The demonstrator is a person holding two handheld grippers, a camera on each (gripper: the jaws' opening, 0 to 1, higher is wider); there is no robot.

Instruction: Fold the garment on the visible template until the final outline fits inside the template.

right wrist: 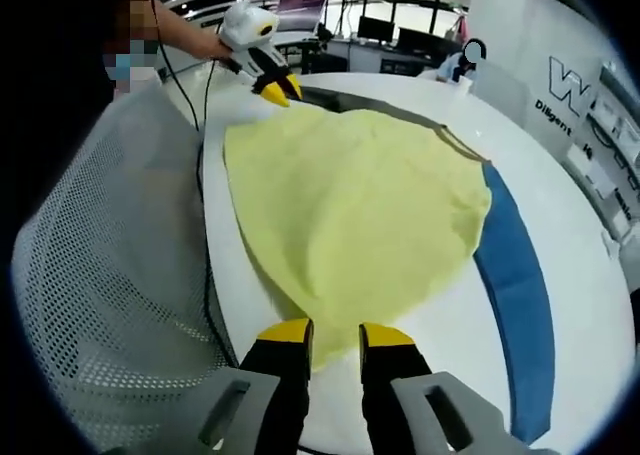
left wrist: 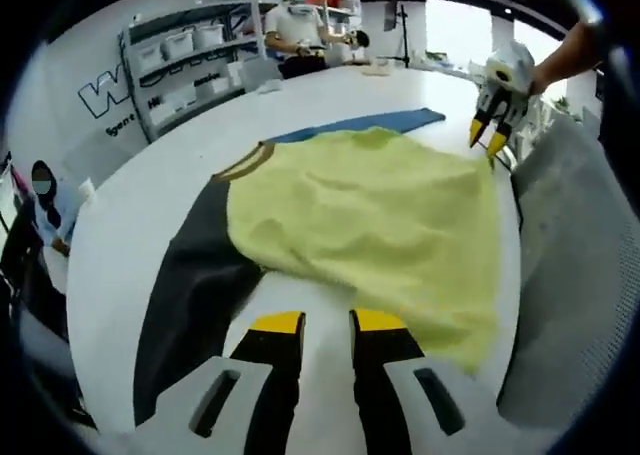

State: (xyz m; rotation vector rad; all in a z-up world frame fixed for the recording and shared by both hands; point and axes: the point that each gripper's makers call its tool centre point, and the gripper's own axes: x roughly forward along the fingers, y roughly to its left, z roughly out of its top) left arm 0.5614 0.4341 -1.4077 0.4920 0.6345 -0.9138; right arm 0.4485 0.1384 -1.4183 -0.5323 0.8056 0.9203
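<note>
A pale yellow garment lies spread on the white table, with a tan collar trim at one edge. It covers most of the template, whose dark grey strip and blue strip stick out past it. My left gripper is open just short of the garment's near hem; from the other side it sits at the far corner, held by a hand. My right gripper is open with the garment's near corner lying between its jaws; it also appears at the far right corner.
A grey mesh chair back stands against the table edge beside the garment, with a black cable running along it. Shelves with bins and people at a far table are beyond.
</note>
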